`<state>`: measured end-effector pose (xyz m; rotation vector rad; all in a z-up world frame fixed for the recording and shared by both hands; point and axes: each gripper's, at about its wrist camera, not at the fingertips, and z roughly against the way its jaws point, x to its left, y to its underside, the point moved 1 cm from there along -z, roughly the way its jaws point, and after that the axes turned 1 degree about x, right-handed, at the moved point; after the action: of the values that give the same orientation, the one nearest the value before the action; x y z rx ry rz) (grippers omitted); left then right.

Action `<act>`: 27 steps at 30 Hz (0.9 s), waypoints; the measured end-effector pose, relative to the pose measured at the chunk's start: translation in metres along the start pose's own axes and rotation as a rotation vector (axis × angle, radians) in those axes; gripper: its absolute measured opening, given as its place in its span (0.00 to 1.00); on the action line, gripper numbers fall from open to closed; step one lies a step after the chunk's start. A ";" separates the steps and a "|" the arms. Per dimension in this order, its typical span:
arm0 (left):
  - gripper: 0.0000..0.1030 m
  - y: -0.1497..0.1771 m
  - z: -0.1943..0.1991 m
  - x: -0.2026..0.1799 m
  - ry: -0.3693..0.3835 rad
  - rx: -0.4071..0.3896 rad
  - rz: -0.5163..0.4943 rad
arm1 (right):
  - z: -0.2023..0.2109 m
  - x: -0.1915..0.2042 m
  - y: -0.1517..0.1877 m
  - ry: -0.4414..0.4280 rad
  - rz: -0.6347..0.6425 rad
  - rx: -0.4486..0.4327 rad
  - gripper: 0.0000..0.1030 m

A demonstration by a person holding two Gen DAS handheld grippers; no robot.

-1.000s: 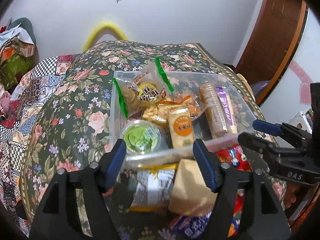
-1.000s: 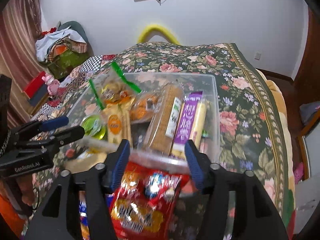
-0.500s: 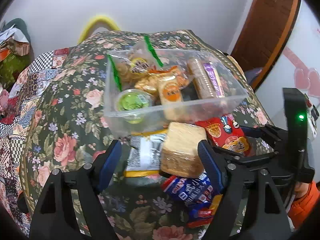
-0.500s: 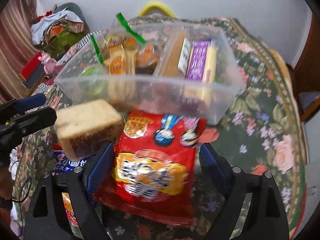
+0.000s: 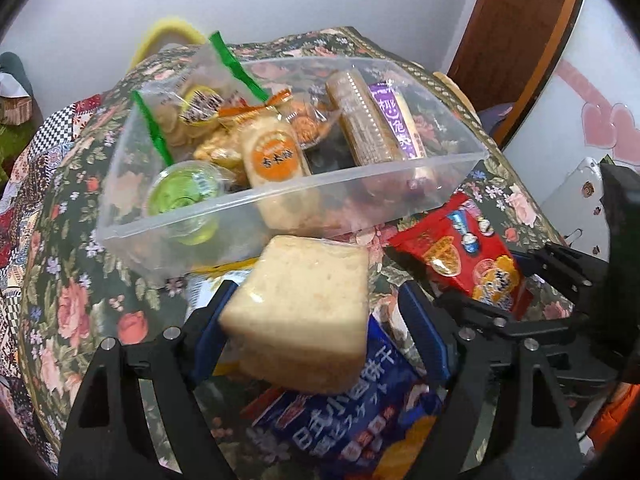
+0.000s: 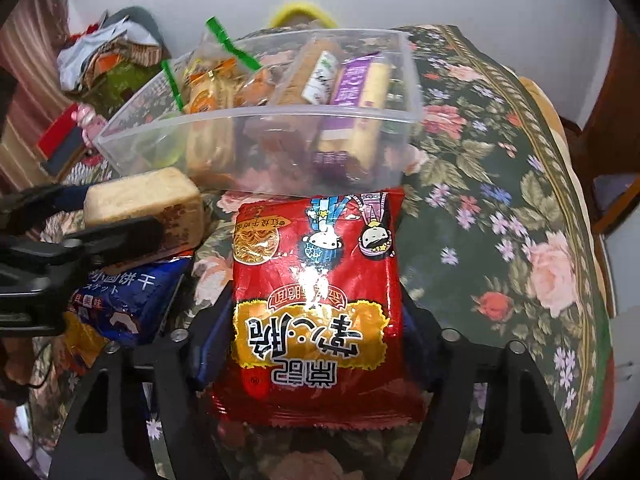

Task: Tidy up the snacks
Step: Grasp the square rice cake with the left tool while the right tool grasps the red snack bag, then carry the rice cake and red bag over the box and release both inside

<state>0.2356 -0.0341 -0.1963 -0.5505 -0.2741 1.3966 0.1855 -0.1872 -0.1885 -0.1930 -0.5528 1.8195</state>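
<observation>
Tongs (image 5: pixel 316 320) behind bin (image 5: pixel 280 216) (blue packet (image 5: pixel 344 412) below)

Clear plastic bin (image 5: pixel 360 184) on floral bedspread, packed w/ snacks: green-edged cookie bag (image 5: pixel 188 108), green jelly cup (image 5: pixel 184 196), orange-label cracker pack (image 5: pixel 276 160), purple wafer pack (image 5: pixel 396 124). Pale cake block (image 5: pixel 304 304), red noodle-snack bag (image 6: pixel 316 292), blue biscuit bag (image 5: pixel 344 428) outside bin, near front wall.

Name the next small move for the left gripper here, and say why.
Probably carry the cake forward over the bin rim and let go. The left gripper is shut on the cake and holds it clear of the blue packet beneath, just short of the near wall. The right gripper holds the red packet, so the left can probably go first.
</observation>
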 end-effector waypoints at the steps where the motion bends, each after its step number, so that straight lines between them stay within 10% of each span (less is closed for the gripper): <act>1: 0.78 0.000 -0.003 0.000 -0.005 -0.003 -0.001 | 0.001 -0.001 0.001 -0.004 -0.007 -0.004 0.63; 7: 0.54 0.002 -0.005 -0.001 -0.016 -0.017 -0.004 | 0.011 -0.005 0.008 -0.032 -0.046 -0.029 0.61; 27: 0.54 -0.006 0.075 0.000 0.009 -0.174 0.030 | 0.065 0.001 -0.009 -0.039 -0.038 -0.174 0.61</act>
<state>0.2036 -0.0196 -0.1295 -0.7070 -0.3837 1.4071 0.1668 -0.2017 -0.1267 -0.2640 -0.7385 1.7415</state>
